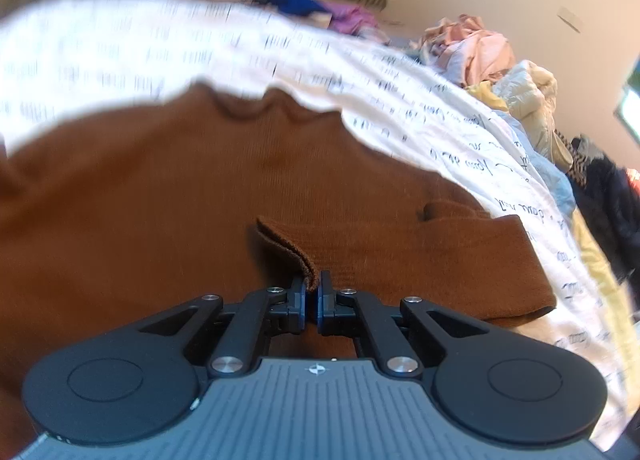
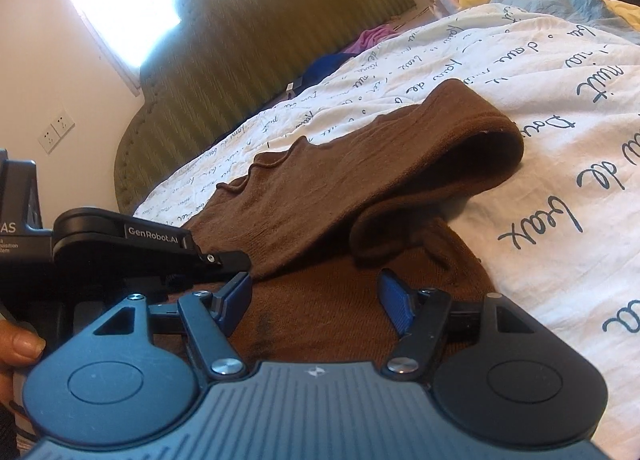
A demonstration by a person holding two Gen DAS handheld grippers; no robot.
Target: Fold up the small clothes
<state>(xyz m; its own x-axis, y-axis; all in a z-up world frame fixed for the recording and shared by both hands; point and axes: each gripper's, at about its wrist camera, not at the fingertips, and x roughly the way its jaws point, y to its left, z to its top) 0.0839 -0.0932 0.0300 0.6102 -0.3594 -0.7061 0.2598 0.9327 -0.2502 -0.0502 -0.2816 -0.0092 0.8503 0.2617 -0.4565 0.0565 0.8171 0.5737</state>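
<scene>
- The left gripper [image 1: 312, 292] is clenched on a hem edge of the brown top [image 1: 160, 199], which lies spread on the printed bedsheet [image 1: 400, 99] just ahead of it.
- The right gripper [image 2: 316, 300] hangs released over the same top [image 2: 320, 324], jaws wide apart, gripping nothing.
- A sleeve [image 2: 460, 147] already lies doubled over ahead of the right gripper, so this is probably mid-fold.
- Next, I judge, the pinched edge gets carried across; blur hides the far side.

Both wrist cameras are looking forward, close over the brown garment [image 1: 200, 199] [image 2: 320, 187], sharing the bedsheet [image 1: 400, 107] [image 2: 560, 139] ahead
</scene>
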